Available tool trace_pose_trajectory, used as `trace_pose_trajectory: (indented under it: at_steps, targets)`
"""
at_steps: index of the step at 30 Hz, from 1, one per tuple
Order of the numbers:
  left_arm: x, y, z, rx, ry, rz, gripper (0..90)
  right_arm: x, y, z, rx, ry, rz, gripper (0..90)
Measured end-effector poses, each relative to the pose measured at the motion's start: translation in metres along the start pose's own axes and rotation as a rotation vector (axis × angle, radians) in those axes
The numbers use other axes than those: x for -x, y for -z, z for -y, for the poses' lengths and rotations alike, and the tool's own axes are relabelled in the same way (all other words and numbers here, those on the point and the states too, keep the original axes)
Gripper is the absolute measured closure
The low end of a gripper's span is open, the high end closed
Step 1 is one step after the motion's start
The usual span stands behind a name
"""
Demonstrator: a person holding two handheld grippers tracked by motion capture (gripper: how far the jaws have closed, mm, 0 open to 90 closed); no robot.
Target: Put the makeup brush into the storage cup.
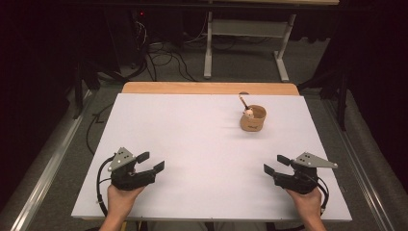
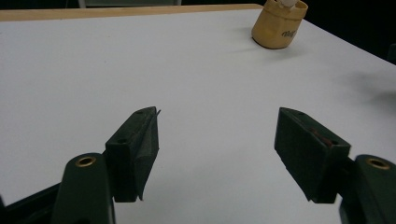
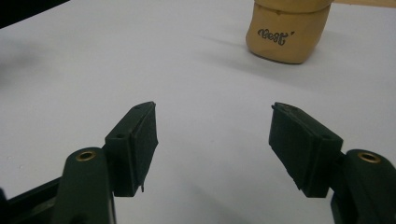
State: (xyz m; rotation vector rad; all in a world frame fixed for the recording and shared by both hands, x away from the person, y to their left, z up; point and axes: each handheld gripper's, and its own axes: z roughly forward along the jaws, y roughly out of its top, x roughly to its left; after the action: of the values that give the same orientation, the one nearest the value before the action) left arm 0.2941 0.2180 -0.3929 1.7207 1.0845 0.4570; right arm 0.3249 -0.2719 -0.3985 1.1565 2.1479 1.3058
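Note:
A tan wooden cup [image 1: 253, 119] stands upright toward the far right of the white table top [image 1: 192, 144], with a thin stick and a small pale object poking out of it. The cup [image 2: 279, 23] appears far ahead in the left gripper view, and closer, with "Best" lettered on its side, the cup [image 3: 286, 30] shows in the right gripper view. My left gripper [image 1: 151, 161] rests near the front left, open, nothing between its jaws. My right gripper [image 1: 275, 164] rests near the front right, open and empty too. Each is held by a hand.
Beyond the white top runs a wooden table edge [image 1: 209, 88]. Farther back on the floor are a white metal stand [image 1: 245, 43] and loose cables [image 1: 163, 60]. Dark surroundings flank both sides.

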Motion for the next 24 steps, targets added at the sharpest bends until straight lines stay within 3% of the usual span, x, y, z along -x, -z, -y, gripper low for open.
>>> trace_pose_trajectory:
  at_steps: [9, 16, 24]
  targets:
    - [-0.0011, 0.0004, 0.0001, 0.003, 0.001, -0.002, 31.0, -0.0006, 0.0031, 0.0027, 0.033, 0.009, 0.008, 33.8]
    - [-0.0015, -0.0003, 0.0003, 0.004, 0.000, -0.003, 30.9, 0.0020, 0.0044, 0.0058, 0.056, -0.025, 0.012, 33.2]
    - [-0.0022, -0.0006, 0.0004, 0.006, 0.001, -0.004, 30.7, 0.0039, 0.0046, 0.0072, 0.062, -0.031, 0.032, 32.7]
